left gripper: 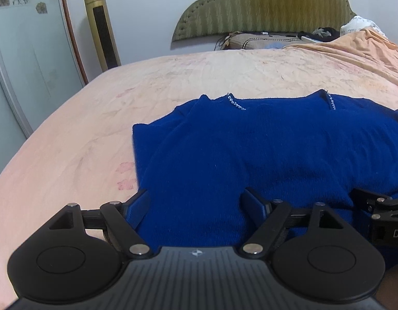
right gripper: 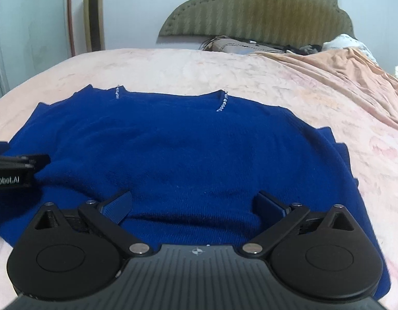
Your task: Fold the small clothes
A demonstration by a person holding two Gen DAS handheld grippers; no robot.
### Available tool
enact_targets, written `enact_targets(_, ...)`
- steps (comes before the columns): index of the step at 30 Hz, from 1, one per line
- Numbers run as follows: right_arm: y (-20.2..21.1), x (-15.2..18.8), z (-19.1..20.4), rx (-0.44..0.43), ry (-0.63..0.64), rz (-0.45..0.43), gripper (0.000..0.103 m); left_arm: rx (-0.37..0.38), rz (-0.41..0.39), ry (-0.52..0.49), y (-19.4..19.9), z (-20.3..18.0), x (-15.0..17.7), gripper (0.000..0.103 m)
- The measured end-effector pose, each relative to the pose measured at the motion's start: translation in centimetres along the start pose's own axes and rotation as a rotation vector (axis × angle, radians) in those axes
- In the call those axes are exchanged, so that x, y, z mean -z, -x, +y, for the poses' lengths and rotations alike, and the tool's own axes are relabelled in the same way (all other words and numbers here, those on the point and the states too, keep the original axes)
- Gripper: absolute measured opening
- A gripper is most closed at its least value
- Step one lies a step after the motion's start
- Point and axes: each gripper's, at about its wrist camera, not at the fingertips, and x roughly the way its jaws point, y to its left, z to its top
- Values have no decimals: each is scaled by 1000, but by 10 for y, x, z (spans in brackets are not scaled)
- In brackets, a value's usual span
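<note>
On the bed (left gripper: 173, 77), both claws (left gripper: 196, 204) (right gripper: 193, 204) gape above a blue sweater (right gripper: 186, 149).

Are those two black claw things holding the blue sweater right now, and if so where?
Neither holds it. Both the left hand-held gripper and the right hand-held gripper are open over the sweater's near edge, which lies flat on the bed.

1. I see a bed (left gripper: 173, 77) covered by a pale pink sheet (right gripper: 173, 64) with faint floral marks, stretching ahead of both claws.
2. A royal-blue sweater (right gripper: 186, 149) lies flat on it, directly under and ahead of the claws, its neckline at the far edge.
3. Far ahead and to the right, a rumpled orange blanket (left gripper: 353, 49) lies on the sheet.
4. Beyond it, a brownish pillow (left gripper: 263, 41) lies at the headboard end.
</note>
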Motion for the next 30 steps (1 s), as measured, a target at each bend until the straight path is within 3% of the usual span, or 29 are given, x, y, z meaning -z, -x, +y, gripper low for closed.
enact_targets(12,-2,2,-1,-4,-6,-10,103,-28,-72,-7,3,-5,11,81)
enact_targets(21,-2,2,-1,0,-2,-9,103,-25,-77,-21,8,-5,10,81)
enact_targets(30,1,3,-1,-1,-7,-18,103,-3,-102,-107,27,-19,12,81)
